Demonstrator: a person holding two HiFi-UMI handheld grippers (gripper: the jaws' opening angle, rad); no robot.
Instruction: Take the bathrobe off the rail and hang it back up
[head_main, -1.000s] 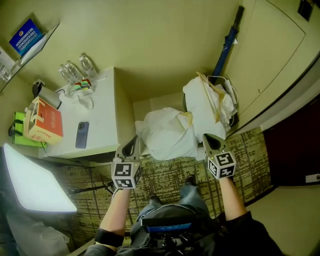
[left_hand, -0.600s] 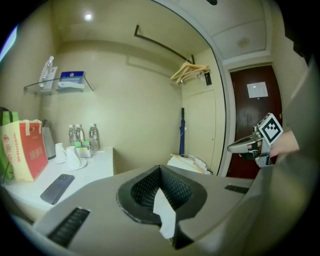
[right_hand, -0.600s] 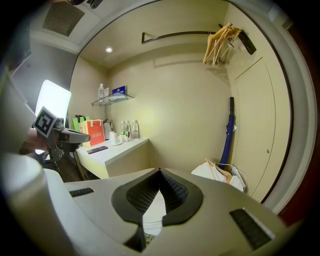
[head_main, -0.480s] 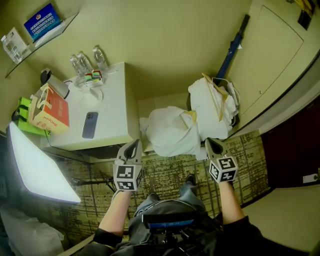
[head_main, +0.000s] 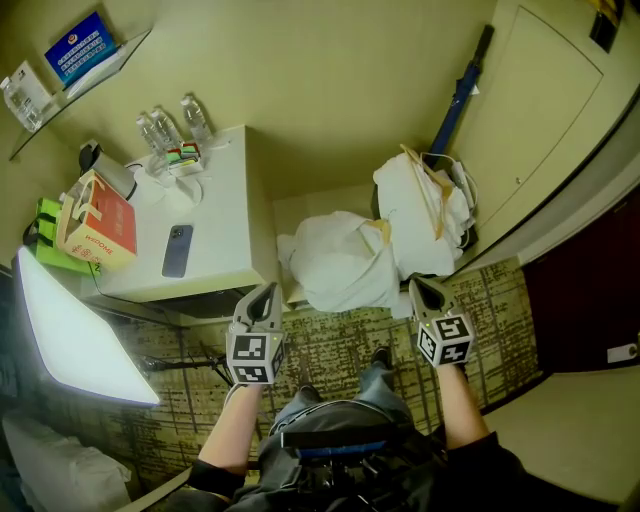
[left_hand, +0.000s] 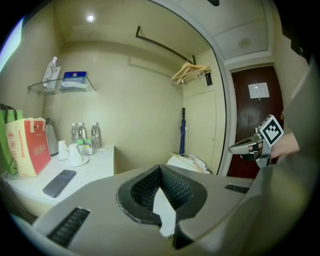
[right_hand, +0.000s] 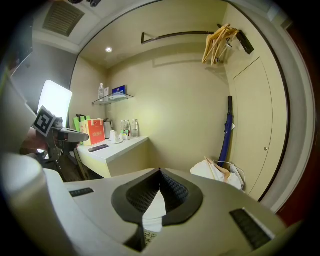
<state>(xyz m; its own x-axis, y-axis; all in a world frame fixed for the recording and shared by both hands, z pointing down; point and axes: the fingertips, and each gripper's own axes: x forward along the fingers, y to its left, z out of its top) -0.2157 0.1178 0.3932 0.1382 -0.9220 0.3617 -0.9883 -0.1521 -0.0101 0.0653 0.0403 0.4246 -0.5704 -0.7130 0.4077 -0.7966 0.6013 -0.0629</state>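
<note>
1. Between the two grippers, just past their tips, the bathrobe (head_main: 340, 262) lies heaped low, off the rail (left_hand: 165, 47).
2. Left gripper (head_main: 265, 293): jaws closed, tip beside the bathrobe's left edge.
3. Right gripper (head_main: 424, 284): jaws closed, tip at its right edge.
4. High above both, hangers (right_hand: 217, 42) hang at the rail's right end.
5. Ahead of the right gripper sits a white pile (head_main: 405, 200), with an umbrella (head_main: 458, 95) behind.
6. Left of the left gripper stands a counter (head_main: 225, 215) bearing a phone (head_main: 176, 250), a bag (head_main: 95, 228) and bottles (head_main: 170, 125).
</note>
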